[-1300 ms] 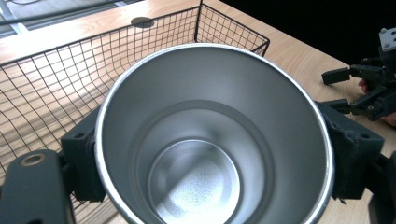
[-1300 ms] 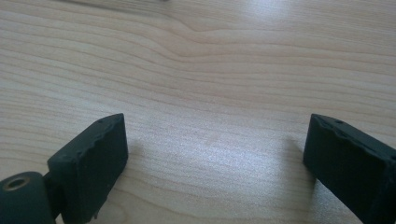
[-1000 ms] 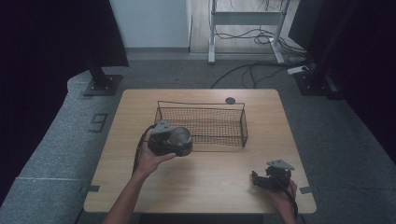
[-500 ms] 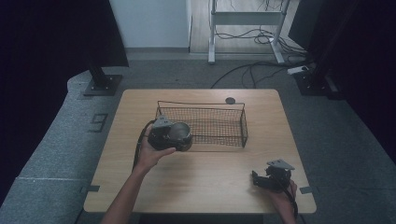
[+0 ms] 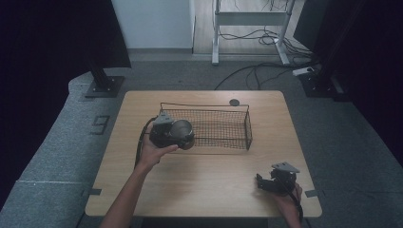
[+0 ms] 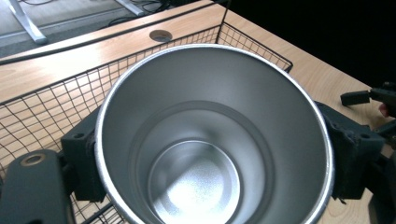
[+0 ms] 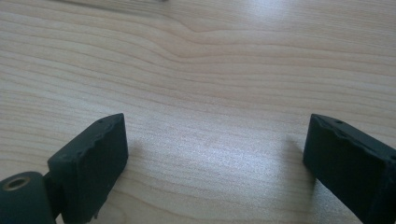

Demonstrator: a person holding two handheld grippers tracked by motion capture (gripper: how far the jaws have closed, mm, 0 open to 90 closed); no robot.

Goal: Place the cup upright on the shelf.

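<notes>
Round brushed-steel cup clamped in left hand-held gripper, at near left corner of black wire basket; not yet placed inside. Right hand-held gripper spread, idle on wooden counter.

Shiny round steel cup at left end of black wire-mesh basket, w/ basket on light wooden table.

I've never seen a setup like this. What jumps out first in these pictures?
A shiny steel cup, empty inside, clamped on both sides by the left tongs, held at the left end of a black wire basket on the wooden table. Near the table's front right corner, the right tongs sit open, holding nothing.
</notes>
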